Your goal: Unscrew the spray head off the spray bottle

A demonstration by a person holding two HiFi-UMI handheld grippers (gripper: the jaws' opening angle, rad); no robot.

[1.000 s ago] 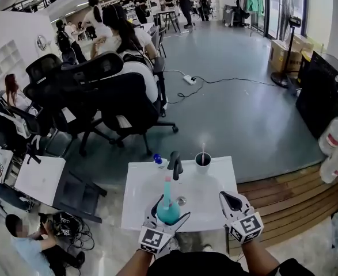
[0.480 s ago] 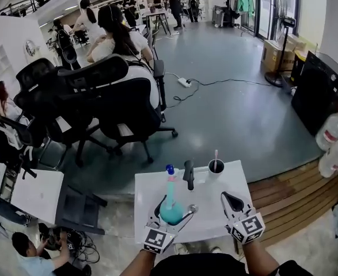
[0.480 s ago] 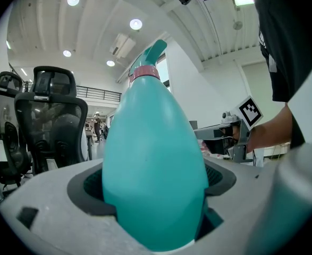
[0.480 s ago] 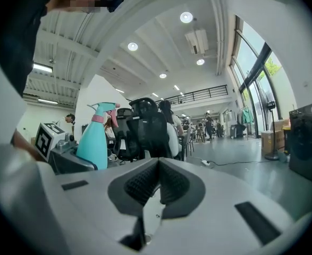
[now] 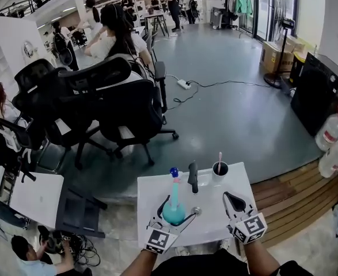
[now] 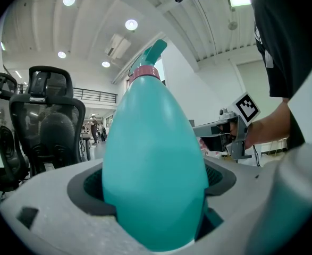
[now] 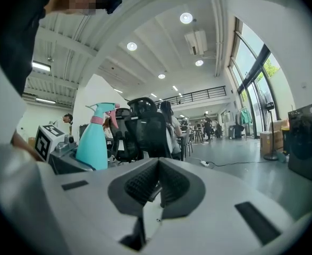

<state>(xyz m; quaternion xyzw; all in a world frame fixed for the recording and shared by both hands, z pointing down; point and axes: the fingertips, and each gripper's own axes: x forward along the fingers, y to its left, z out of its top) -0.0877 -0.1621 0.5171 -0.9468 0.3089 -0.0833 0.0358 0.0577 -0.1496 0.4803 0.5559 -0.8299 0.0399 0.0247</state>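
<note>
A teal spray bottle [image 5: 173,206] with a pink collar [image 6: 144,73] and a teal spray head [image 6: 151,52] stands upright over the white basin top [image 5: 151,195]. My left gripper [image 5: 172,211] is shut on the bottle's fat lower body [image 6: 153,169], one dark pad on each side. To the right of it, over the basin's right part, my right gripper [image 5: 230,198] is shut with nothing in it. In the right gripper view its pads [image 7: 145,182] meet, and the bottle [image 7: 93,142] is off to the left in the left gripper [image 7: 52,137].
A dark faucet [image 5: 193,177], a black cup holding a toothbrush [image 5: 219,169] and a metal drain [image 5: 196,210] are on the basin top. Black office chairs [image 5: 99,96] and people are beyond it. A wooden platform [image 5: 295,194] and water jugs [image 5: 333,131] are to the right.
The bottle stays in my left gripper; its spray head has swung from leaning left to standing more upright. The right gripper stays shut beside it. The head view has drifted.
</note>
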